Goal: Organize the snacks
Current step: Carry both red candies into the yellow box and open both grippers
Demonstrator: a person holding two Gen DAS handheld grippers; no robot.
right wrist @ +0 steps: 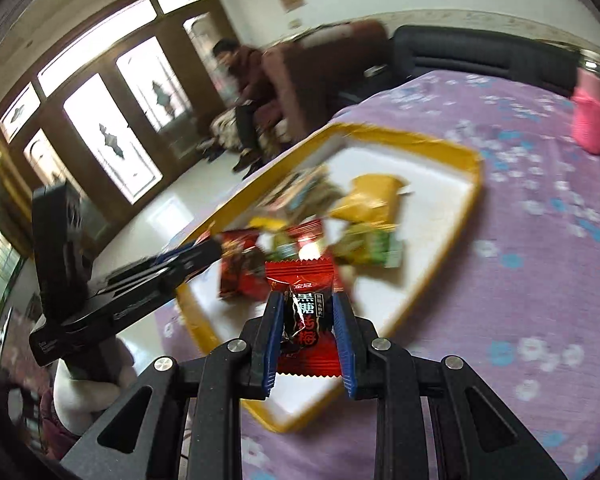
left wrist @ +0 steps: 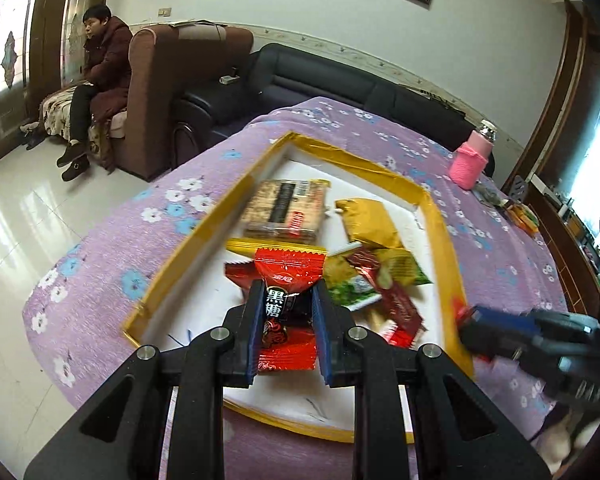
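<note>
A white tray with a yellow rim (left wrist: pixel 255 168) lies on the purple flowered cloth and holds a pile of snack packets. My left gripper (left wrist: pixel 285 292) is shut on a red and black candy packet (left wrist: pixel 287 312), held above the tray's near half. My right gripper (right wrist: pixel 308 300) is shut on another red and black candy packet (right wrist: pixel 304 320), above the tray's near corner (right wrist: pixel 287 424). In the tray lie a brown flat pack (left wrist: pixel 285 210), a gold packet (left wrist: pixel 370 220), green packets (left wrist: pixel 352 284) and red packets (left wrist: pixel 400 312). The right gripper shows blurred in the left wrist view (left wrist: pixel 468 320).
A pink-sleeved bottle (left wrist: pixel 472 160) stands at the table's far right, with small items (left wrist: pixel 516 208) beside it. A person (left wrist: pixel 99 80) sits on a brown sofa at the far left. A dark sofa (left wrist: pixel 320 80) stands behind the table.
</note>
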